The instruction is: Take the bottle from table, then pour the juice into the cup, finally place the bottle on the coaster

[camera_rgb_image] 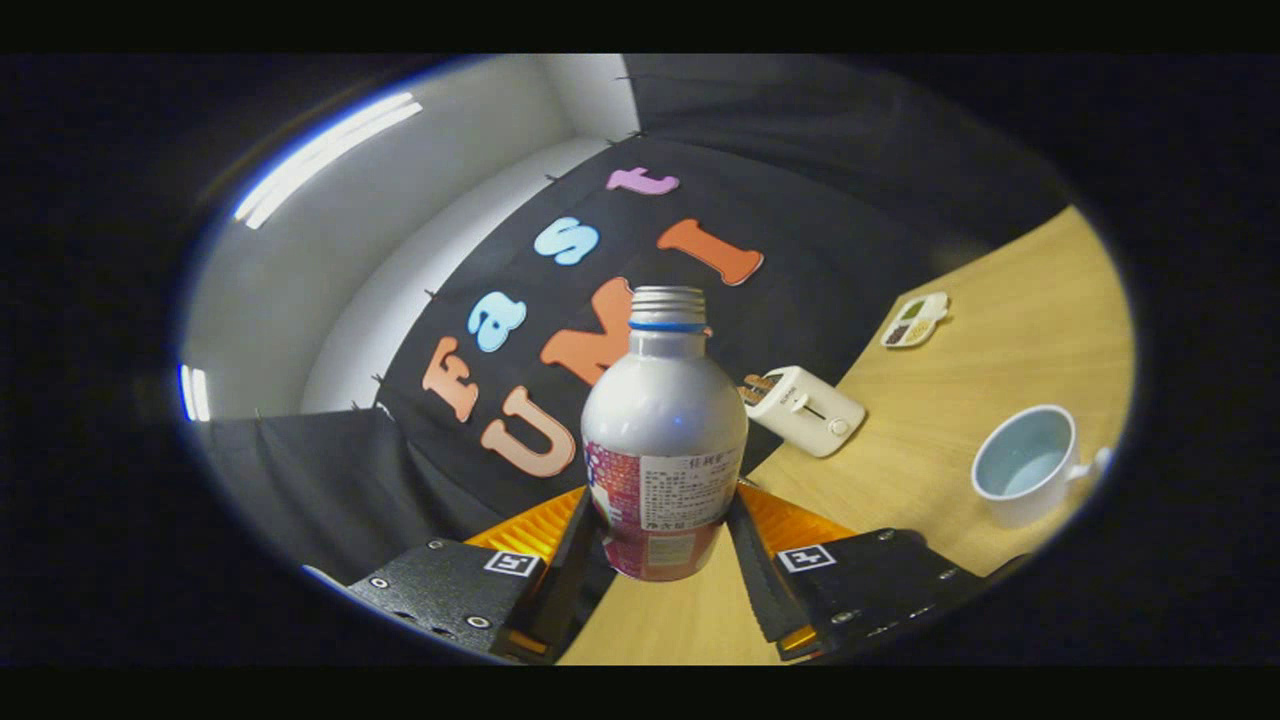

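Bottle clamped, tilted toward cup, pour not begun

Claw [662, 545] is closed on the bottle [664, 440]: both fingers [762, 575] press its lower labelled body, one each side, w/ the bottle upright relative to the claw and its open threaded neck at 12 o'clock from the grip. No cap visible on the neck. The whole scene leans, so the claw and bottle look rolled over, and the bottle base seems clear of the desk [960, 400], i.e. lifted.

Outward from the claw: the cup [1030, 462] sits on the desk at approx 3 o'clock from the bottle, well apart, handle on its far side. It looks empty inside, though I can't be sure. A white toaster [805, 408] stands at approx 2 o'clock, nearer the bottle than the cup. Farther out at 2 o'clock lies a small tray [914, 320] w/ dark bits in it. Can't spot the coaster.

Judgement: take step looks done; pour is next.

Risks:
- Open neck is still well apart from the cup. More roll before it's over the rim = juice on the desk.
- Grip is low on a smooth metal body. Top-heavy when tipped, so it could slip or swivel between the fingers.
- Toaster is close to the path, so a wide swing could clip it.
- Cup is light, and a bump from the neck may knock it over.
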Available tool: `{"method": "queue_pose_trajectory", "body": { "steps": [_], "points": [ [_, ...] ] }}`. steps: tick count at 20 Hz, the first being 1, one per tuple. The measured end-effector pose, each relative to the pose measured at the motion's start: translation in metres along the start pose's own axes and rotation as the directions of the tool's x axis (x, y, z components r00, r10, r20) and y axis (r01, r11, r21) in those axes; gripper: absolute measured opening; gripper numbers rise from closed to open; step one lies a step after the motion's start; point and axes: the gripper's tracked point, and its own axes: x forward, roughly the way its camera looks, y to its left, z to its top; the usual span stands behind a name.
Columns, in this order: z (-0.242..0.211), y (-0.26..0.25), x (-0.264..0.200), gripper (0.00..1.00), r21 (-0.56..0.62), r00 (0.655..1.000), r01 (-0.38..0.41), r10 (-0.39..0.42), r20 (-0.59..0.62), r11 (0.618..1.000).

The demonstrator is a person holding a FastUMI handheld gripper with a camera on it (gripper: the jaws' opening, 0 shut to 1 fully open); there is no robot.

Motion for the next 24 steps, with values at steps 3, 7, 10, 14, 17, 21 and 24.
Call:
{"method": "queue_pose_trajectory", "body": {
  "steps": [3, 7, 10, 14, 17, 21, 24],
  "points": [
    [-0.001, -0.010, 0.001, 0.71, -0.226, 1.000, 0.024, -0.027, -0.012, 0.974],
    [-0.014, -0.028, 0.006, 0.71, -0.443, 0.991, 0.083, -0.122, -0.062, 0.893],
    [-0.032, -0.041, 0.003, 0.71, -0.561, 0.980, 0.081, -0.169, -0.107, 0.824],
    [-0.062, -0.067, 0.002, 0.71, -0.690, 0.948, 0.085, -0.272, -0.166, 0.719],
    [-0.082, -0.075, 0.003, 0.72, -0.744, 0.932, 0.051, -0.300, -0.204, 0.666],
    [-0.099, -0.087, 0.000, 0.72, -0.783, 0.911, 0.022, -0.336, -0.241, 0.622],
    [-0.106, -0.087, 0.001, 0.72, -0.784, 0.909, 0.010, -0.332, -0.251, 0.621]
  ]
}}
